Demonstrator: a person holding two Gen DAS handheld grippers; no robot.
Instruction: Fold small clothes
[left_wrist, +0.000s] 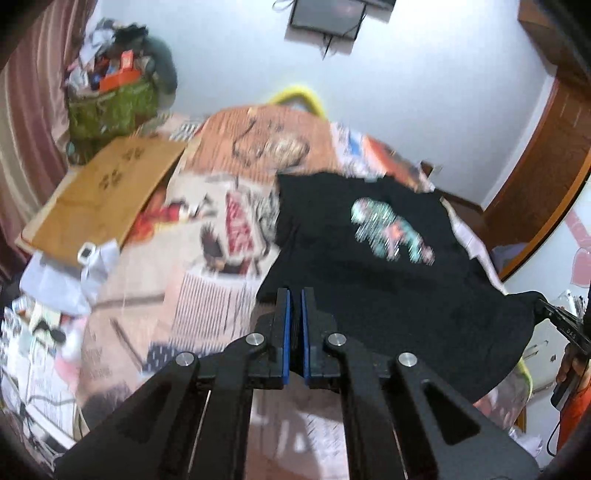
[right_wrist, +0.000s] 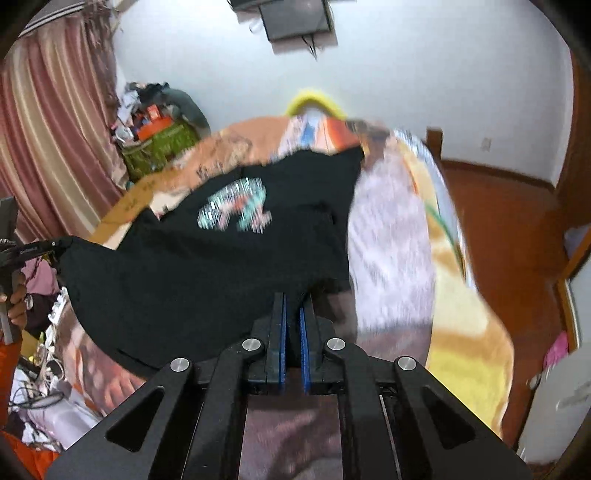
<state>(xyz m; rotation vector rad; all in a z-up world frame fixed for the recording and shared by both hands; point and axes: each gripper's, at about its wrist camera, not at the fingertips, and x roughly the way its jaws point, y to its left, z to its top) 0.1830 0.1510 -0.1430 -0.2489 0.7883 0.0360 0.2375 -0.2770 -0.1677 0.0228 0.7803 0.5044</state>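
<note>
- A plain white wall (left_wrist: 229, 66) closes the far side of the room
- A dark flat screen (right_wrist: 295, 16) hangs high on that wall, with cables dangling beneath it
- Pink and cream striped curtains (right_wrist: 55, 122) hang along the left side
- A bed (left_wrist: 207, 258) covered with a busy printed spread fills the middle
- A green bag (left_wrist: 110, 107) heaped with clutter stands in the corner between curtain and wall
- A flat sheet of brown cardboard (left_wrist: 107, 192) lies on the bed's left side
- A reddish wooden floor (right_wrist: 509, 236) shows to the right of the bed
- Brown wooden door framing (left_wrist: 546, 155) curves along the right edge
</note>
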